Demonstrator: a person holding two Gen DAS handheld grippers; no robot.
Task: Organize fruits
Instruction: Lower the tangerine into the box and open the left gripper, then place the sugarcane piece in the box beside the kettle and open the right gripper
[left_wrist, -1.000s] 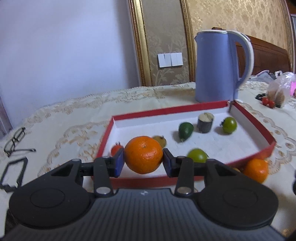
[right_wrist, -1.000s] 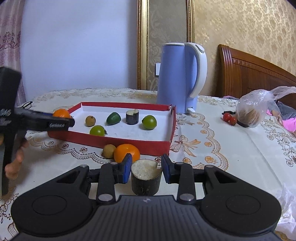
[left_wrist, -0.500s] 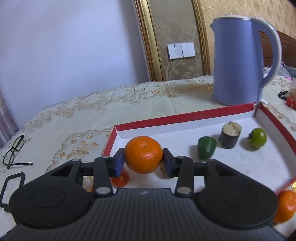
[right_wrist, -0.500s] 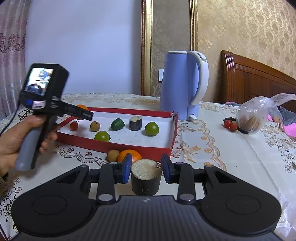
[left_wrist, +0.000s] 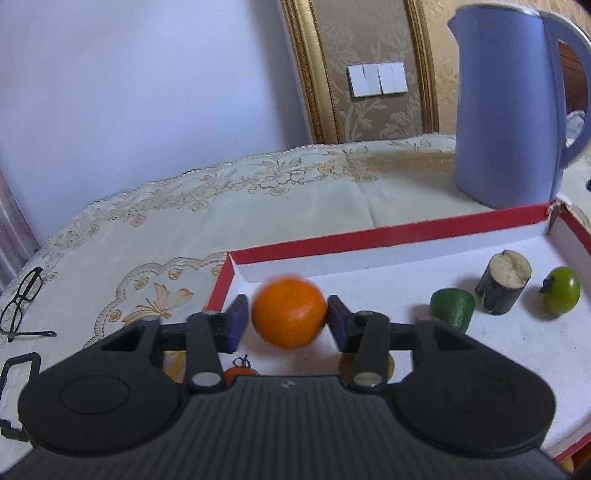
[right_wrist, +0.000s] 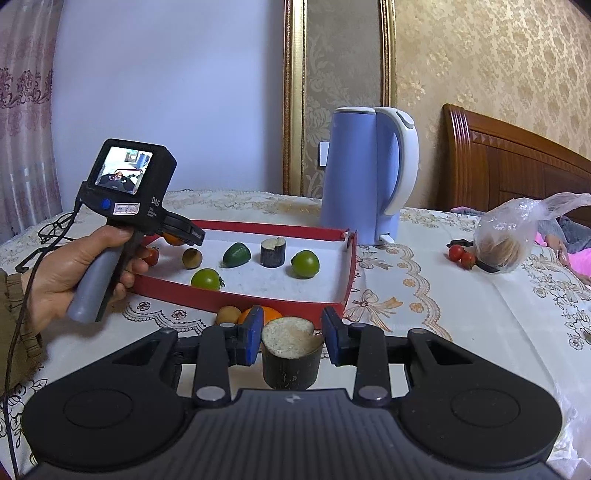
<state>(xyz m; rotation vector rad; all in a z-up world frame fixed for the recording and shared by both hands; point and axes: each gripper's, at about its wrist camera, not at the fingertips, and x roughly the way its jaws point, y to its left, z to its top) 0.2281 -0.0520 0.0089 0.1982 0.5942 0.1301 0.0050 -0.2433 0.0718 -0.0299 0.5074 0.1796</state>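
A red-walled white tray holds a green fruit, a dark cut stub and a green tomato. Over its left corner my left gripper has its jaws opening. A blurred orange sits between the blue pads with small gaps on both sides. A small red tomato peeks out below the fingers. In front of the tray, my right gripper is shut on another dark stub with a pale top. A hand holds the left gripper at the tray's left end.
A blue kettle stands behind the tray's far right corner. A second orange and a brown fruit lie on the cloth against the tray's front wall. A plastic bag and cherry tomatoes lie right. Glasses lie left.
My left gripper carried the orange forward over the tray's left corner, then its pads spread off the orange, which now looks blurred. The right gripper and its stub stayed put.
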